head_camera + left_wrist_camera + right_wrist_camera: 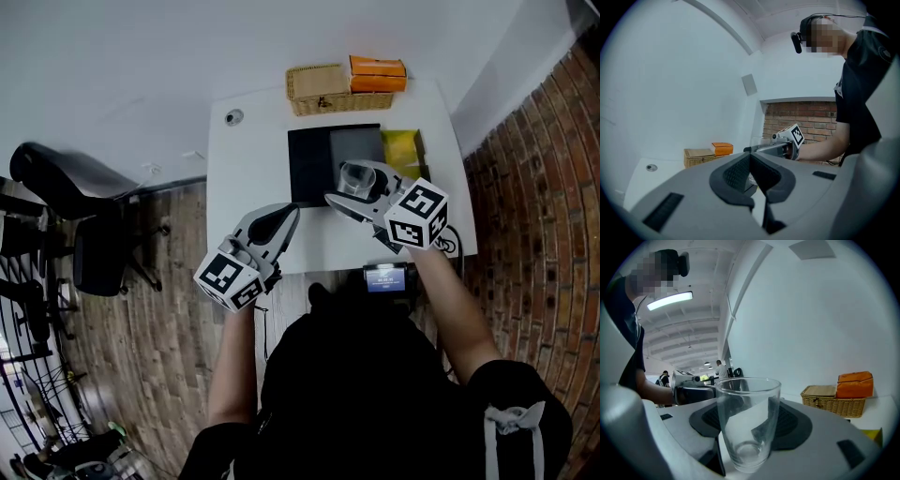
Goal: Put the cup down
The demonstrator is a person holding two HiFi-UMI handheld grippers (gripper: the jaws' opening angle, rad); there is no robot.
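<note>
Two grippers, one loaded. Nearest you, at the front edge of the desk [248, 169], your left gripper [284, 216] has its fingers pressed together on nothing. Just beyond, your right gripper [349, 190] has its fingers clamped on the clear cup [749, 404], upright, over the black mat [309, 159]. Whether its base touches the mat I cannot tell; I judge the task unfinished, with lowering and letting go left to do. Farthest back stand the wicker basket [317, 89] and orange box [377, 73].

cup [357, 174] base hidden inside right gripper [346, 187], yellow packet [401, 150] partly covered, round tabletop item [233, 117] unidentifiable
</note>
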